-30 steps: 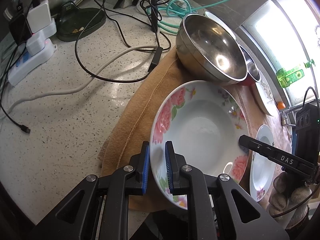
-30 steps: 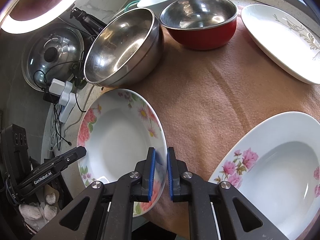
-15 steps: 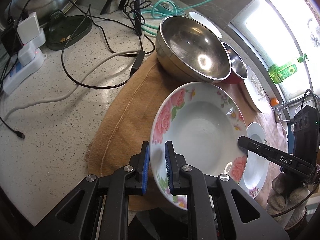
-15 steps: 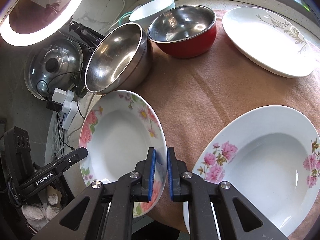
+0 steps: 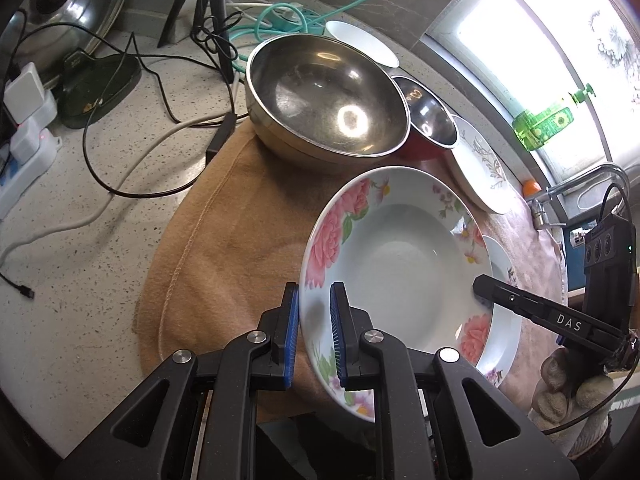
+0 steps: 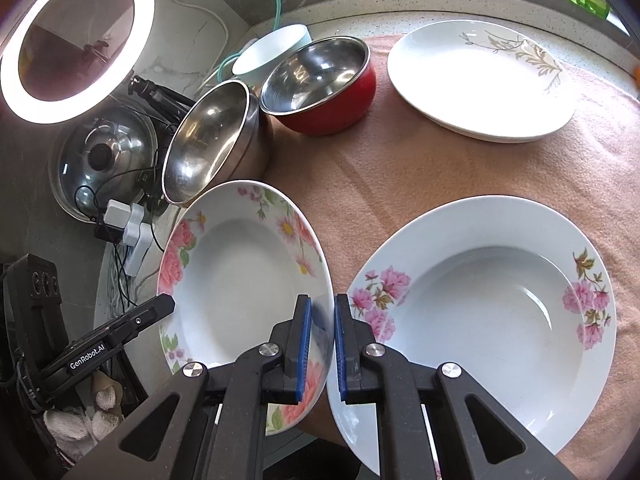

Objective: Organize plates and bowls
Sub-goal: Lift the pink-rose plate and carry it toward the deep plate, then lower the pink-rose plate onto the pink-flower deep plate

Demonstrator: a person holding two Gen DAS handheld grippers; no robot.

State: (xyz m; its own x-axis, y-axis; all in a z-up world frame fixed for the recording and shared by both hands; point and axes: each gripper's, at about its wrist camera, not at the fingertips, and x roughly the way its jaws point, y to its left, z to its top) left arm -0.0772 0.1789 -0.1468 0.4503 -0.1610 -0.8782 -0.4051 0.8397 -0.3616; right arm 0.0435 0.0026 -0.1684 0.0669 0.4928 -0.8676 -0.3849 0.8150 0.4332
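Note:
Both grippers hold one deep rose-pattern plate [image 5: 400,272] by opposite rims, lifted off the tan cloth [image 5: 224,240]. My left gripper [image 5: 314,336] is shut on its near rim; my right gripper [image 6: 320,344] is shut on the other rim of the same plate [image 6: 240,272]. A second floral deep plate [image 6: 492,316] lies on the cloth just right of it. A large steel bowl [image 5: 328,96], a red steel-lined bowl [image 6: 320,84], a white bowl [image 6: 272,50] and a white plate with a gold sprig [image 6: 480,76] sit further back.
A power strip [image 5: 24,148] with plugs and several cables [image 5: 132,128] lie on the speckled counter to the left. A tripod [image 5: 212,12], a glass pot lid [image 6: 104,160] and a ring light [image 6: 76,36] stand behind. A window and green bottle [image 5: 548,120] are on the right.
The held plate has risen and shifted right toward the second floral plate, which now shows more fully in the right wrist view. Both grippers stayed shut on it.

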